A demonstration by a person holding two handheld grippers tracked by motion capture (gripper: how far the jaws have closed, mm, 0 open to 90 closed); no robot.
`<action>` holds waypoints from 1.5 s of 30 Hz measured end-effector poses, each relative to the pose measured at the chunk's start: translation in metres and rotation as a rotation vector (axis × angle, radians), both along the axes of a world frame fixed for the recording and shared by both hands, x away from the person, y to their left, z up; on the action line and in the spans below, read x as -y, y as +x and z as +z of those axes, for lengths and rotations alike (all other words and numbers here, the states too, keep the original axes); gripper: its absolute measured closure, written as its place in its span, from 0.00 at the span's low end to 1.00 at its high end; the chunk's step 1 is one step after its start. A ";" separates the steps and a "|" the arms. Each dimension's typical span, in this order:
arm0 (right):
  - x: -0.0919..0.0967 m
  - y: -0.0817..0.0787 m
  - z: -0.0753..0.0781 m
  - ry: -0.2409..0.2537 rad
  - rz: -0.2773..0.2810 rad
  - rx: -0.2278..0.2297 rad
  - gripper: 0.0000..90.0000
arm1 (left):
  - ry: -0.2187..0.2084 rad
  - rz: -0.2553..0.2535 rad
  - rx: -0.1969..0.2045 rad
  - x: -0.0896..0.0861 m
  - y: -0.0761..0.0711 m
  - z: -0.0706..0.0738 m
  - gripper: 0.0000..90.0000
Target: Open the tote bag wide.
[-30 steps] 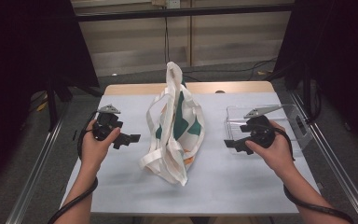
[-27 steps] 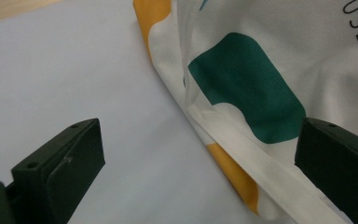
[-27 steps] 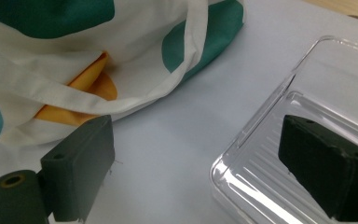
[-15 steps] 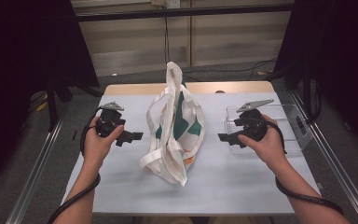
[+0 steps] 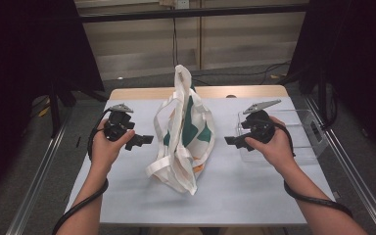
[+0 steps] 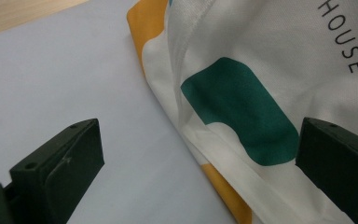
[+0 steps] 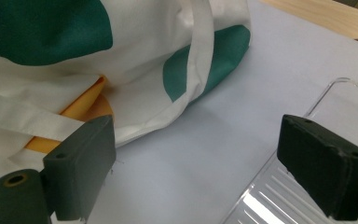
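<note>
at the middle of the pale grey desk [image 5: 235, 196]: a white fabric tote bag with green and orange rounded patches [image 5: 183, 132], standing partly upright and slumped, top edge toward the far side, long white handles [image 5: 169, 169] spilling toward the near edge. black lettering reading "house" on the cloth in the left gripper view.

left of the bag: the left hand-held gripper [image 5: 144, 141], black, gripped in the person's left hand [image 5: 106, 149], aimed at the bag's side. jaws spread wide, nothing between them; tips just beside the cloth, apart from it. in its own view, the left hand-held gripper [image 6: 196, 158] looking onto a green patch and an orange edge of the bag [image 6: 261, 70], bare desk surface [image 6: 51, 70] on the left half.

right of the bag: the right hand-held gripper [image 5: 231, 141], black, held in the person's right hand [image 5: 269, 147], also pointed at the bag. jaws wide apart and empty, near the cloth, not touching. in its own view, the right hand-held gripper [image 7: 196, 154] facing the bag's lower corner, a white handle strap [image 7: 200, 56] looping across a green patch, orange showing beneath a fold.

under and behind the right hand: a clear plastic rectangular tray [image 5: 306, 132] lying flat on the desk, near the desk's right edge; its ribbed rim [image 7: 279, 196] seen close to one jaw in the right gripper view.

along the far edge: a strip of light wood [image 5: 215, 91].
</note>
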State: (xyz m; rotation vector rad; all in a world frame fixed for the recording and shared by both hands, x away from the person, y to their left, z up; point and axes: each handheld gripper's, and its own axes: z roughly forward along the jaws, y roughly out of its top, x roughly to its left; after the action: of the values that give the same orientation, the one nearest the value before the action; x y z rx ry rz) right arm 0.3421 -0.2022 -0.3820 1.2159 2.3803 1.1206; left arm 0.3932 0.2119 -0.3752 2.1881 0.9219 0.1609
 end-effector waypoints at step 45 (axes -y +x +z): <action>-0.042 0.036 0.015 0.013 0.038 0.036 0.19 | -0.017 -0.014 0.046 0.024 0.020 0.011 0.21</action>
State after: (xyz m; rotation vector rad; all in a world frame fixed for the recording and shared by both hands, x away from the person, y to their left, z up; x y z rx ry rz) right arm 0.3784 -0.1604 -0.3667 1.1503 2.3825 1.1611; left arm 0.4131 0.1876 -0.3644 2.1656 0.8797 0.1952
